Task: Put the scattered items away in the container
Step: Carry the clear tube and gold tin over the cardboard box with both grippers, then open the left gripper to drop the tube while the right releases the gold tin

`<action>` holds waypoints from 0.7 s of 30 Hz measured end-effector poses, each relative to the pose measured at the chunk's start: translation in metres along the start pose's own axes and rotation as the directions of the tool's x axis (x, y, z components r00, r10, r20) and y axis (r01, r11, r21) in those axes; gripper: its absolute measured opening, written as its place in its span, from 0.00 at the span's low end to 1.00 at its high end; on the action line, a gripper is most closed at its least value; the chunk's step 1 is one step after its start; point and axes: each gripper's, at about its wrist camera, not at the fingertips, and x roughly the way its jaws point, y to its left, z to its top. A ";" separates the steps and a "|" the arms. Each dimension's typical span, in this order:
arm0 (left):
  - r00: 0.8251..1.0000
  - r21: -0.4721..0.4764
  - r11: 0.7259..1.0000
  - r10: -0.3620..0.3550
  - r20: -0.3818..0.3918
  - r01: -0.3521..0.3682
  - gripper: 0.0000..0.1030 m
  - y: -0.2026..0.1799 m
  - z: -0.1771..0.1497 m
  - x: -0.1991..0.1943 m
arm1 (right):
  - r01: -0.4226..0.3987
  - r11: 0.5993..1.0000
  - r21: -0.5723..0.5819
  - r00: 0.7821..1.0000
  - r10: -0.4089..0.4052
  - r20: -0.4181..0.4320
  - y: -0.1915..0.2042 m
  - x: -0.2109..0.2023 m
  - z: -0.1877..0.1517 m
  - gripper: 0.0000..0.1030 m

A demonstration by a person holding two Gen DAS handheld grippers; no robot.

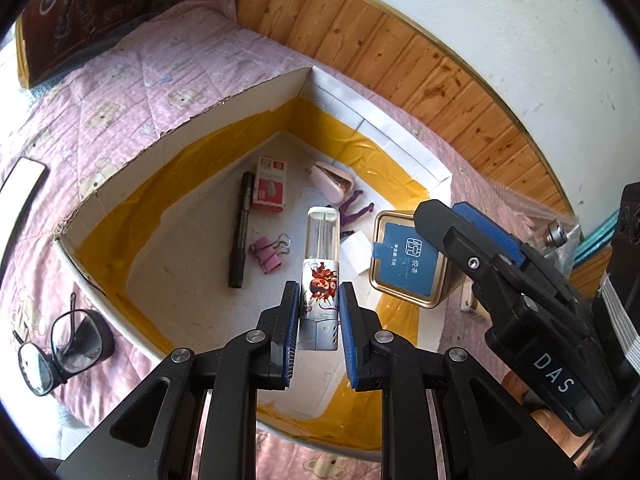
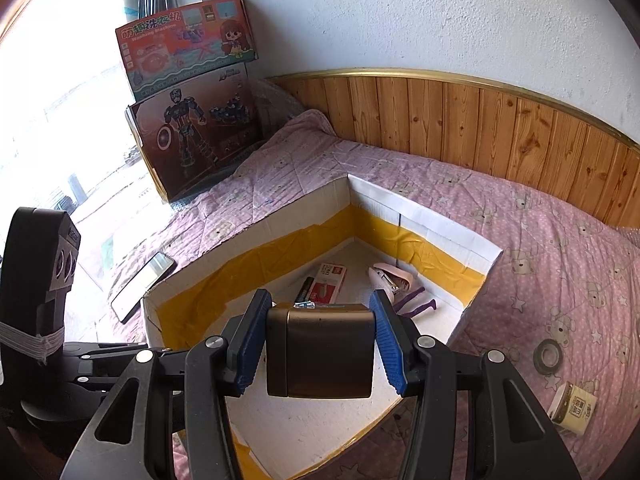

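Left wrist view: a pink quilt (image 1: 168,64) printed with bears covers the surface, backed by wood panelling (image 1: 400,60) under a white wall (image 1: 500,12). The left gripper (image 1: 319,320) is clamped on a tube (image 1: 321,264) with a clear end and a red picture on its middle, held above the open box (image 1: 224,116) — white card lined with yellow tape. Ahead of its fingers, on the box floor, lie a black pen (image 1: 241,228), a red-and-white carton (image 1: 271,184), a pink clip (image 1: 267,250), a pink stapler (image 1: 330,182) and a purple figure (image 1: 356,212). Left of the gripper, outside the box, glasses (image 1: 64,348) rest on the quilt, with a phone (image 1: 22,184) further out.

In the right wrist view the right gripper (image 2: 320,346) grips a brown tin (image 2: 320,352) by its sides, over the near part of the box and blocking some of the floor. To its right, on the quilt, sit a tape roll (image 2: 547,356) and a small pack (image 2: 574,408), well apart from the box. Far ahead to the left, two toy boxes (image 2: 188,92) lean by the bright window.
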 end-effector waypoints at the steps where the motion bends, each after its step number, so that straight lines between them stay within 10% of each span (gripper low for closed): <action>1: 1.000 -0.005 1.000 -0.003 -0.004 0.003 0.19 0.000 0.000 0.001 | -0.003 1.000 0.005 1.000 0.003 -0.008 -0.002 0.002 -0.001 0.50; 21: 0.996 -0.039 0.996 0.081 -0.026 -0.082 0.34 -0.003 0.000 0.011 | -0.053 0.995 0.080 0.995 0.059 -0.080 -0.021 0.019 -0.009 0.51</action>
